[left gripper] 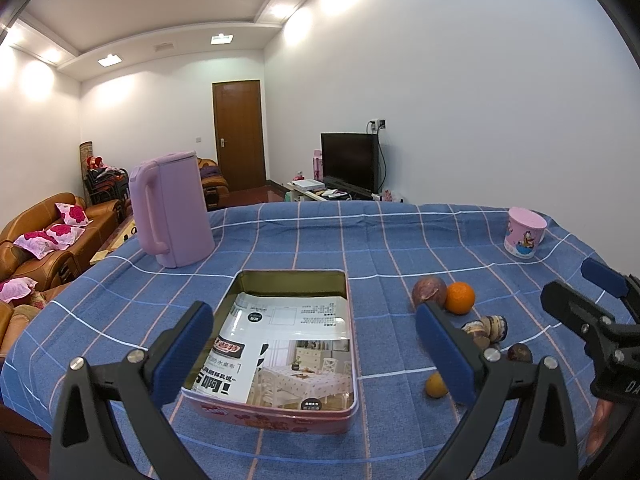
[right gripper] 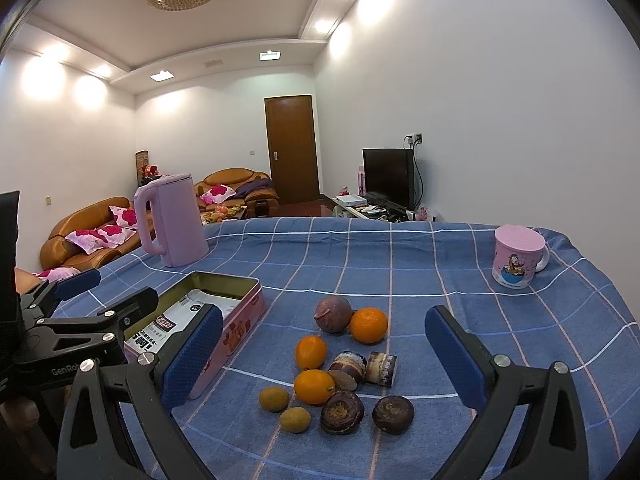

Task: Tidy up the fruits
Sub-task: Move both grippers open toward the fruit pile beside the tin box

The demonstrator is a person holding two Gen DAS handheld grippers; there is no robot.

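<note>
Both jaws spread wide and empty, left gripper (left gripper: 314, 350) over the pink tin (left gripper: 276, 410), right gripper (right gripper: 324, 354) above the fruit pile (right gripper: 334, 368).

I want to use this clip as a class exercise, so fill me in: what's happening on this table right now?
A person holds a two-finger gripper in each hand over a table with a blue checked cloth. The left gripper hangs open above an open pink tin, which holds only a printed leaflet. The right gripper is open over a loose pile of fruit beside the tin. Nothing is gripped, and no fruit is in the tin yet. A pink kettle and a pink mug stand further back.
</note>
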